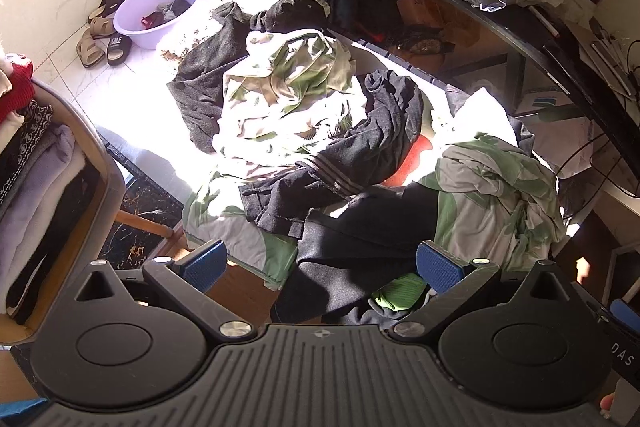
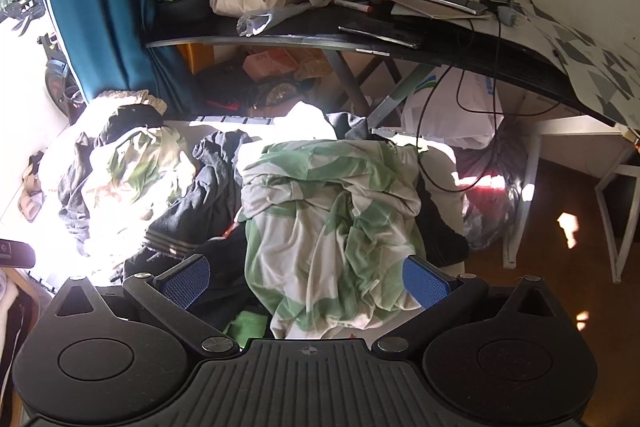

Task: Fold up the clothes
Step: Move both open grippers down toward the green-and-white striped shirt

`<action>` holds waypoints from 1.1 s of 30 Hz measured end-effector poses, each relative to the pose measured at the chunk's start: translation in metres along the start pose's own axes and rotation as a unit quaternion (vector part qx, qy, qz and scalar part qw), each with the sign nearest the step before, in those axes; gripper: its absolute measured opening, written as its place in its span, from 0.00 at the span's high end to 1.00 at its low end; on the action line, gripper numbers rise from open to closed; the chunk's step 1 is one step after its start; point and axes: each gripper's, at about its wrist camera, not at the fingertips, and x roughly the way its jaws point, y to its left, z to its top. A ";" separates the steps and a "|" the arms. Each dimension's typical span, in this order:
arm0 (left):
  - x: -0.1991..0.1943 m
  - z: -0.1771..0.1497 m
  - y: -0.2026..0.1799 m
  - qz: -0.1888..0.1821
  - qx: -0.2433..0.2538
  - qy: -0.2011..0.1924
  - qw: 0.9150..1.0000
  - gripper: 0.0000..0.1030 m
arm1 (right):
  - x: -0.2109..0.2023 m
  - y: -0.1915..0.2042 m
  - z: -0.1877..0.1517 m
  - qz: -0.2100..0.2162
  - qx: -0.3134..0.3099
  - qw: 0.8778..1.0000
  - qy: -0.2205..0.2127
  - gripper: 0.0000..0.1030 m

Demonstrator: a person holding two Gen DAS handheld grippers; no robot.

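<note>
Unsorted heap of clothes on a low surface, seen from both wrist cameras. The left gripper hangs over the near edge of the heap with its blue pads spread wide, pinching nothing; a dark garment lies between and just beyond them. The right gripper is likewise spread and empty, with a crumpled green-and-white shirt between its pads. Farther back lie a black garment with striped cuffs and a second green-and-white garment, sunlit, on top of dark grey cloth. At far left stands a lilac basin beside sandals. At near left, folded clothes are stacked on a chair. A cluttered black desk runs along the far right.
</note>
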 end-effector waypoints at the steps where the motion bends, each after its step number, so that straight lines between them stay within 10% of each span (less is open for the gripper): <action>1: 0.001 0.003 -0.007 0.005 0.003 -0.002 1.000 0.00 | 0.005 -0.004 0.006 0.004 0.004 1.000 0.001 0.01; 12: 0.012 0.017 -0.036 0.034 -0.032 0.000 0.999 0.00 | 0.054 -0.029 0.054 0.078 -0.014 0.997 0.006 0.01; 33: -0.008 0.031 0.010 0.120 -0.166 -0.052 0.977 0.00 | 0.085 -0.032 0.083 0.073 -0.068 0.992 -0.076 0.01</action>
